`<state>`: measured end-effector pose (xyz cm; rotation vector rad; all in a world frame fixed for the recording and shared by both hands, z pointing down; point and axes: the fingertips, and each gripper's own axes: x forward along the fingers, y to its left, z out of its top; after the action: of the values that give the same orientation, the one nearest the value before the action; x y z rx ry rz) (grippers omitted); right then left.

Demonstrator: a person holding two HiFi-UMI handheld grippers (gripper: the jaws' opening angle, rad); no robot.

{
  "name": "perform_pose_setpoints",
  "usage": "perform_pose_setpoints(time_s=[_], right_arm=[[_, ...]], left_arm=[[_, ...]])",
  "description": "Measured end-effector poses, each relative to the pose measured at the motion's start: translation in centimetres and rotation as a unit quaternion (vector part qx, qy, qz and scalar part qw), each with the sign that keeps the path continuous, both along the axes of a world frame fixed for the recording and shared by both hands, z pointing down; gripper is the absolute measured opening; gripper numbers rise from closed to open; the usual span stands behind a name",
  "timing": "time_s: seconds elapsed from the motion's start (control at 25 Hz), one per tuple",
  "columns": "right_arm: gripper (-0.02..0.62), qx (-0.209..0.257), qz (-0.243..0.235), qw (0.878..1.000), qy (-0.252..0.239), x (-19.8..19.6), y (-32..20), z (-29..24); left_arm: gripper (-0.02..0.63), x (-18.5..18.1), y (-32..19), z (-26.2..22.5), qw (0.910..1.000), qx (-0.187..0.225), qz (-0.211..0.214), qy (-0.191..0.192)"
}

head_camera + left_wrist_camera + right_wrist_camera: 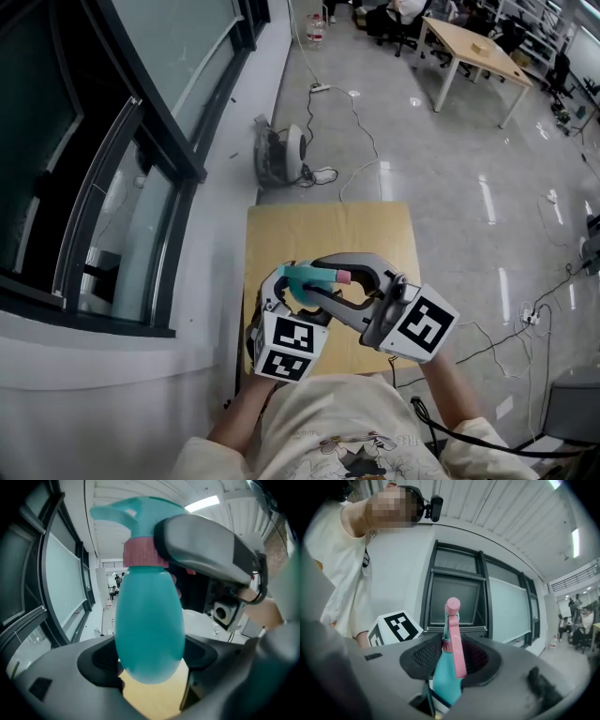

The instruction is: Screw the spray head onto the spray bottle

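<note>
Tongs first, from the head view: left tongs (289, 298) and right tongs (321, 279) are hanging nose to nose in the air above a small wooden table (328, 225), with the teal spray bottle (298, 281) sitting between them. Window frames (141, 141) are running down the left side, and cables (361, 141) are trailing over the shiny floor (450, 187).

Left gripper view: the left tongs are standing wide but pinching the bottle's fat egg-shaped belly, pads pressing on both sides. The spray head (136, 510) is sitting on top of the neck with its pink collar (138, 552) — one grey jaw of the right tongs is clamping over it from the right.

Right gripper view: the right tongs are squeezing the spray head, its pink trigger (459, 656) and pink nozzle (453, 605) pointing up between the jaws. The left tongs' marker cube (396, 627) is showing past the left jaw, and the person's pale shirt (342, 573) is filling the left.
</note>
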<state>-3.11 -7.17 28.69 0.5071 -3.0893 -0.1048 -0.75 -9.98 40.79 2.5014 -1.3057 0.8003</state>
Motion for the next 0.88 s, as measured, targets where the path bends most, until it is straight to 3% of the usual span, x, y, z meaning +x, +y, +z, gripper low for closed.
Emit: perform_pose_setpoints(time_s=[0.12,0.28,0.4,0.48,0.6,0.72,0.88], right_arm=[[0.135,0.008,0.054,0.999,-0.002,0.4,-0.3,0.0],[0.225,-0.043,0.029,0.998,-0.039,1.5,0.2,-0.7],[0.247,-0.059,-0.023,0.996,-0.055,3.6,1.1,-1.4],[0.248,-0.078,-0.089,0.990,-0.076,5.0,2.5,-2.4],[0.247,-0.088,-0.170,0.974,-0.124,6.4,4.1,-5.6],[0.247,-0.082,-0.193,0.970,-0.126,7.1,3.9,-6.6],[0.247,-0.096,-0.251,0.958,-0.105,7.2,4.3,-5.3]], left_arm=[[0.402,0.1,-0.1,0.0,1.0000,-0.005,0.005,0.002],[0.402,-0.2,-0.5,-1.0,0.9996,0.008,0.023,0.011],[0.402,0.0,-0.1,-1.8,0.9977,0.014,0.061,0.025],[0.402,0.4,0.5,-2.2,0.9946,0.015,0.099,0.028],[0.402,0.4,1.4,-2.2,0.9871,0.019,0.159,-0.006],[0.402,1.2,3.8,-3.0,0.9641,0.017,0.265,-0.009],[0.402,2.5,8.6,-4.6,0.9055,-0.008,0.423,0.026]])
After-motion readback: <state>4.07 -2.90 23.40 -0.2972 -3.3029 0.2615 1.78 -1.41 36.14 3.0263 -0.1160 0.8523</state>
